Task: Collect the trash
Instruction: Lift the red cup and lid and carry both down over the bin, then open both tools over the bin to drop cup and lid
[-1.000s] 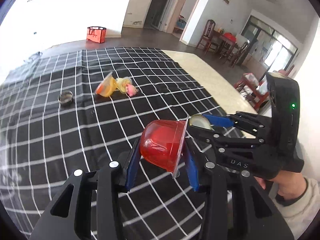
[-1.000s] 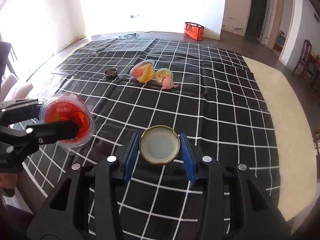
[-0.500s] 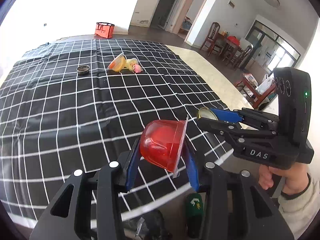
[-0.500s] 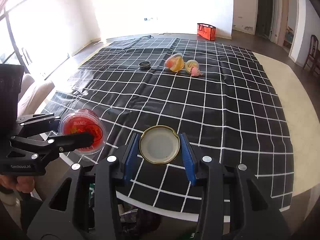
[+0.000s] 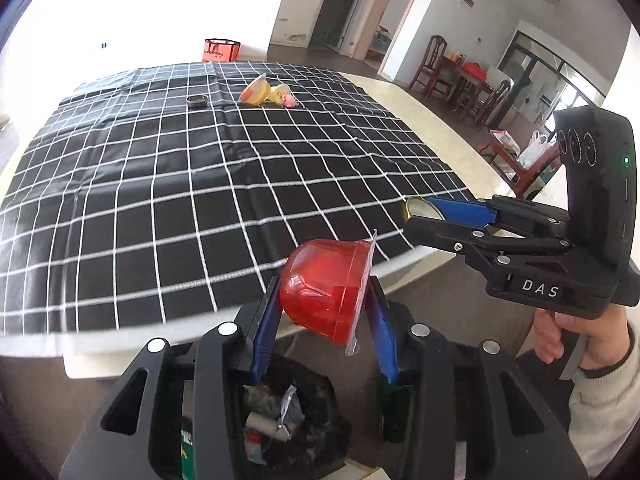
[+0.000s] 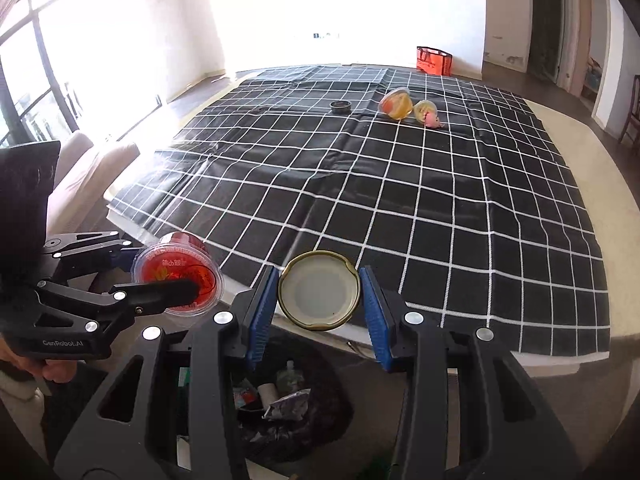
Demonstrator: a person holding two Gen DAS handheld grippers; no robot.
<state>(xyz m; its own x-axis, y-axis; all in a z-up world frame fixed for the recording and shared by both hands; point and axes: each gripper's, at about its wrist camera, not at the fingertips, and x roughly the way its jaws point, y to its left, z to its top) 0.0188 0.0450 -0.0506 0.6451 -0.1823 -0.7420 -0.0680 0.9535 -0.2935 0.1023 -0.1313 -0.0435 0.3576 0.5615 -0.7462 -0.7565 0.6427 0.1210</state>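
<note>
1. Trash: red jelly cup (image 5: pixel 326 286) pinched in left gripper (image 5: pixel 326 312); jar lid (image 6: pixel 319 290) clamped between right gripper (image 6: pixel 319 304) jaws.
2. Both hang past the table edge (image 5: pixel 404 276), over the bin (image 6: pixel 304 412), not dropped.
3. Left on the cloth (image 6: pixel 400 208): orange cup (image 6: pixel 396 103), yellow cup (image 6: pixel 423 109), pink toy (image 6: pixel 433 121), small dark cap (image 6: pixel 340 106).
</note>
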